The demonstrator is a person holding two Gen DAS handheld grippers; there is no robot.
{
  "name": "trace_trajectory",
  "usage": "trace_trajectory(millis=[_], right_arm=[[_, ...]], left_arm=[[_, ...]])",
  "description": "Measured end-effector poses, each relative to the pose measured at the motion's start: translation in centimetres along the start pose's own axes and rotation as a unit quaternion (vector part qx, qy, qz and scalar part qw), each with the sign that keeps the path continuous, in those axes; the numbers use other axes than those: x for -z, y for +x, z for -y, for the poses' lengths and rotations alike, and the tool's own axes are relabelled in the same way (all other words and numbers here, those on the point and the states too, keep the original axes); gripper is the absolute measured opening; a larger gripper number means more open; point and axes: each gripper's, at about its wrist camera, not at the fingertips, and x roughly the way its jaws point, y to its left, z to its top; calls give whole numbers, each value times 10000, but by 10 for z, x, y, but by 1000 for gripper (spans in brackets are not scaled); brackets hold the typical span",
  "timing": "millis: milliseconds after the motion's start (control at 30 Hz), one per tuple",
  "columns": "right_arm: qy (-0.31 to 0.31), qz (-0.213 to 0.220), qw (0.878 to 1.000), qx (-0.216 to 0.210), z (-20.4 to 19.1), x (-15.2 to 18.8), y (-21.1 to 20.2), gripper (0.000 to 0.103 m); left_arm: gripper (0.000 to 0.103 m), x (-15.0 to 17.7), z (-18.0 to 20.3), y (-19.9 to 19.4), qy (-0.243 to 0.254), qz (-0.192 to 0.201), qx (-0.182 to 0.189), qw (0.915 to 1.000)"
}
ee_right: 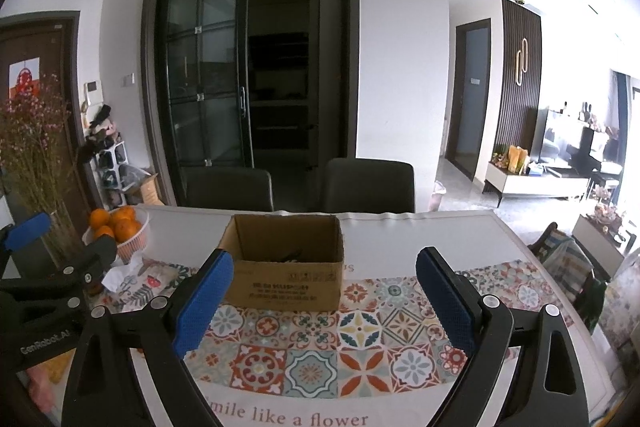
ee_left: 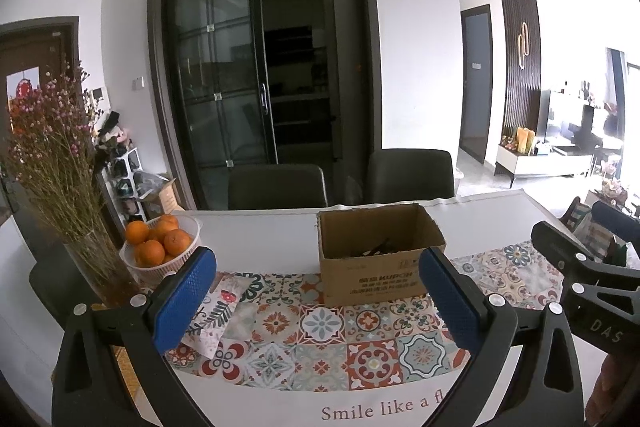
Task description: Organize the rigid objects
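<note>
An open cardboard box (ee_left: 378, 259) stands on the patterned table runner (ee_left: 320, 331), with dark objects lying inside it (ee_left: 376, 247). The box also shows in the right wrist view (ee_right: 286, 267), dark items inside. My left gripper (ee_left: 316, 303) is open and empty, held above the runner in front of the box. My right gripper (ee_right: 324, 303) is open and empty, also in front of the box. The right gripper appears at the right edge of the left wrist view (ee_left: 588, 287); the left gripper appears at the left edge of the right wrist view (ee_right: 44, 267).
A white basket of oranges (ee_left: 160, 247) and a glass vase of dried flowers (ee_left: 96, 267) stand at the table's left. A patterned packet (ee_left: 216, 311) lies on the runner by the left finger. Two dark chairs (ee_left: 412, 177) stand behind the table.
</note>
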Motion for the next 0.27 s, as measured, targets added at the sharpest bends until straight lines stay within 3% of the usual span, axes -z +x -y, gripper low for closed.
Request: trace_trajectory(millis=[267], right_arm=[[3,-16,10000,-10,1,1,0,94]], left_arm=[[103,-1,0,-1,11,17,21,10000]])
